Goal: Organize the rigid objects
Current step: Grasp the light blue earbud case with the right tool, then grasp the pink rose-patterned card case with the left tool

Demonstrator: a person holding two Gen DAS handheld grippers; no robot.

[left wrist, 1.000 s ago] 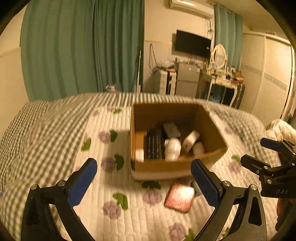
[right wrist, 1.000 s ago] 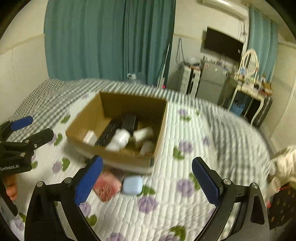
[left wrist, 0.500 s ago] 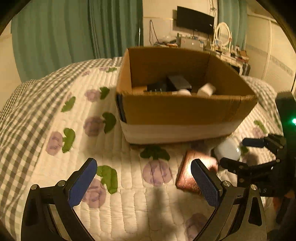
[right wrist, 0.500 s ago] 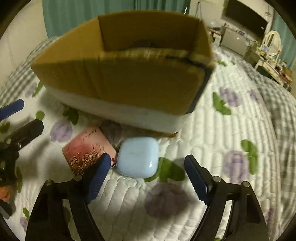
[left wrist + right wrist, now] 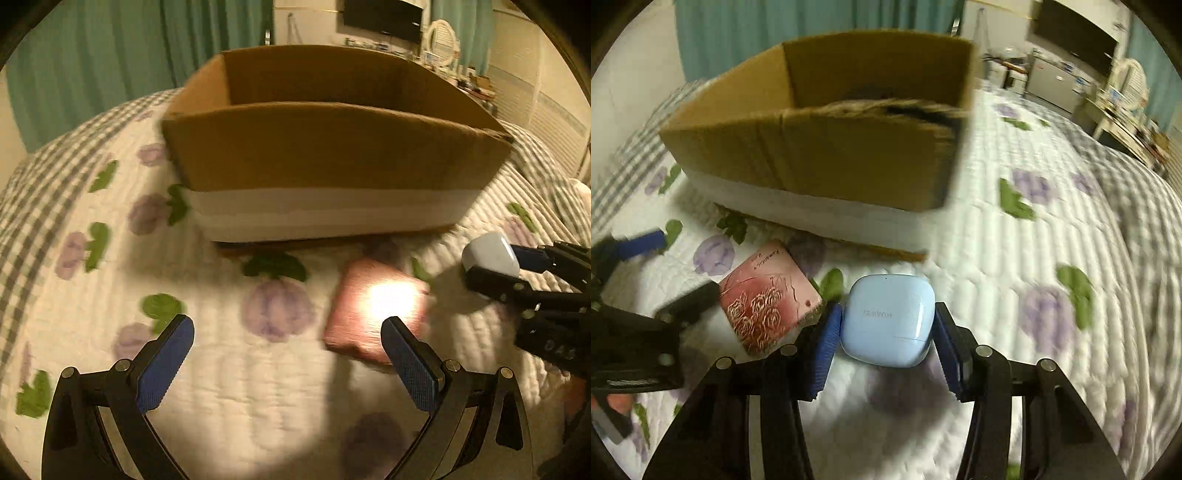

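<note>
A brown cardboard box (image 5: 332, 147) stands on the quilted bed; it also shows in the right wrist view (image 5: 827, 147). My right gripper (image 5: 888, 343) is shut on a light blue earbud case (image 5: 888, 321), both pads touching its sides. In the left wrist view the case (image 5: 489, 253) sits between the right gripper's fingers, a little above the quilt. A red patterned flat card box (image 5: 768, 295) lies on the quilt in front of the cardboard box. My left gripper (image 5: 286, 365) is open and empty, with the red box (image 5: 373, 310) just ahead of its right finger.
The white quilt (image 5: 1052, 258) with purple flowers and green leaves covers the bed. Green curtains (image 5: 110, 55) hang behind it. A TV, dressing table and wardrobe (image 5: 535, 74) stand at the far right of the room.
My right gripper has moved forward and closed on the blue earbud case. My left gripper has come lower and closer to the red box and the cardboard box.
</note>
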